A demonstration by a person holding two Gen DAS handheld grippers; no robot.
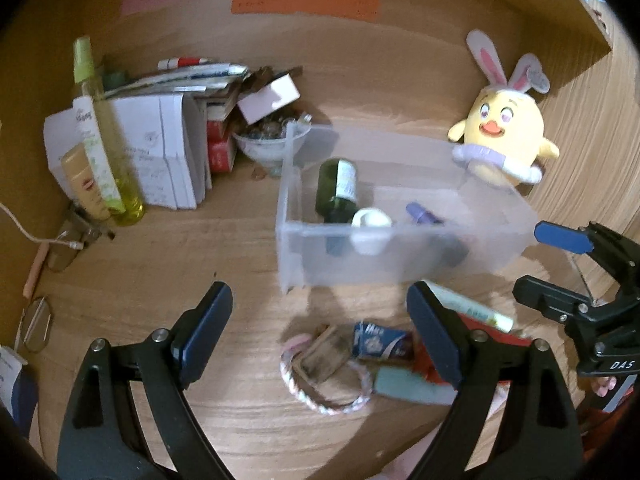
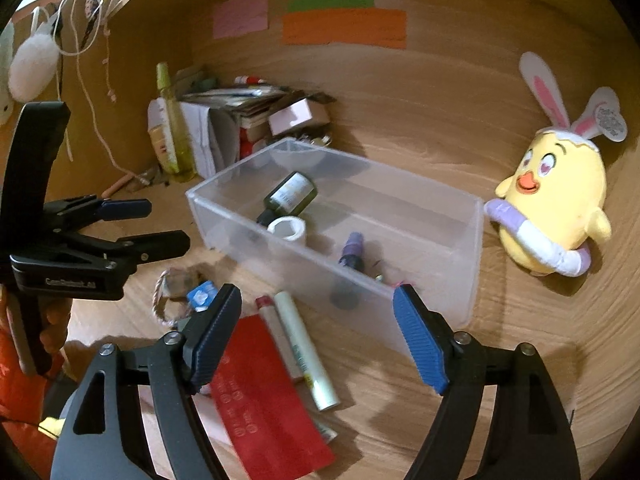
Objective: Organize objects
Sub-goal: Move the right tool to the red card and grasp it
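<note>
Through my left wrist camera, my left tongs (image 1: pixel 320 328) hang released and empty above the loose pile on the desk (image 1: pixel 224 240): a braided cord loop (image 1: pixel 326 398), a small brown packet (image 1: pixel 320 354), a blue packet (image 1: pixel 382 344). I judge I hold them spread here to pick the next piece. Just beyond stands the clear bin (image 1: pixel 400 256), holding a green bottle (image 1: pixel 338 188), a white tape roll (image 1: pixel 370 226) and a purple tube (image 1: pixel 420 214).

Through my right wrist camera, my right tongs (image 2: pixel 318 328) are also released, holding nothing, poised over a red card (image 2: pixel 264 392) and a pale green tube (image 2: pixel 306 352) lying just beside the bin's near wall (image 2: pixel 320 276). The same three things lie inside. A yellow chick plush (image 2: pixel 556 208) sits outside, right of the bin, touching or nearly touching its far corner.
</note>
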